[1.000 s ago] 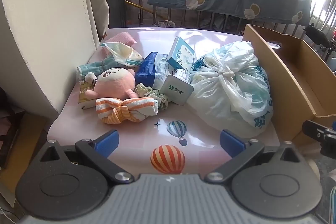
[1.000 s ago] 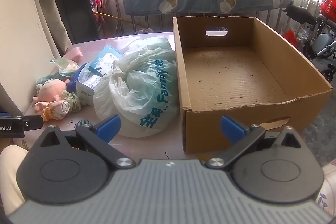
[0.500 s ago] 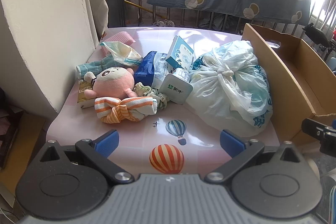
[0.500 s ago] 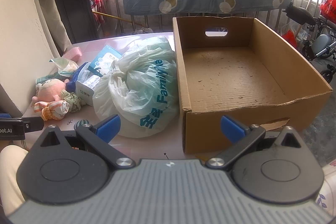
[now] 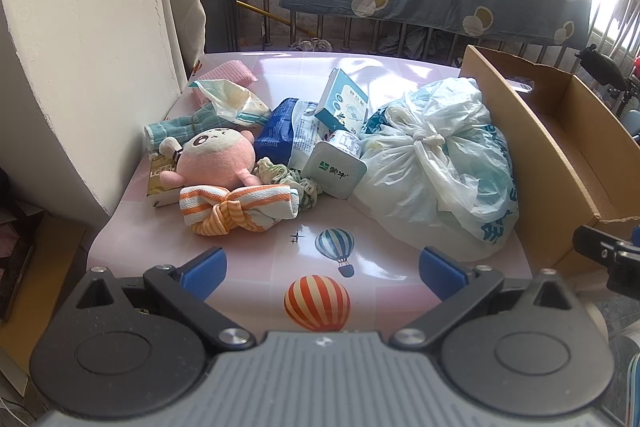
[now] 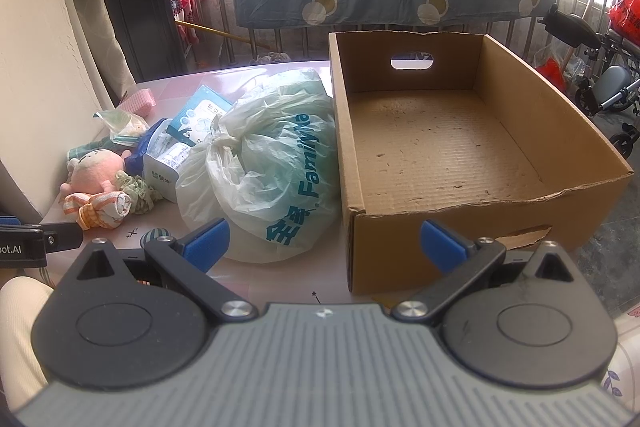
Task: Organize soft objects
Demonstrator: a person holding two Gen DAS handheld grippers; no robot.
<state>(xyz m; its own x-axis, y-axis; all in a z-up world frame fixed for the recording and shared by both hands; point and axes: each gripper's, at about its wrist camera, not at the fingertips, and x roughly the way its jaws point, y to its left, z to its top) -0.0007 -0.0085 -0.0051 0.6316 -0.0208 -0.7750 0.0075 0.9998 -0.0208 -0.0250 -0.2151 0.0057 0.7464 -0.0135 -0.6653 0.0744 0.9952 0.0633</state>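
Observation:
A pink plush doll (image 5: 218,159) lies on the pink table (image 5: 256,255) with an orange-striped knotted cloth (image 5: 236,207) in front of it and a green scrunchie (image 5: 280,173) beside it. A tied white plastic bag (image 5: 436,167) sits to the right, against an empty cardboard box (image 6: 440,143). The doll (image 6: 98,169), cloth (image 6: 100,209) and bag (image 6: 264,163) also show in the right wrist view. My left gripper (image 5: 322,269) is open and empty at the table's near edge. My right gripper (image 6: 324,241) is open and empty, in front of the bag and box.
Behind the doll lie a teal towel (image 5: 176,131), a tissue packet (image 5: 232,103), a pink cloth (image 5: 228,77), a blue wipes pack (image 5: 288,135), a small white-green carton (image 5: 334,173) and a light blue box (image 5: 342,105). A cream wall (image 5: 80,47) borders the table's left.
The left gripper has risen or drawn back a little, so the pile sits slightly lower in view. The right gripper has barely moved.

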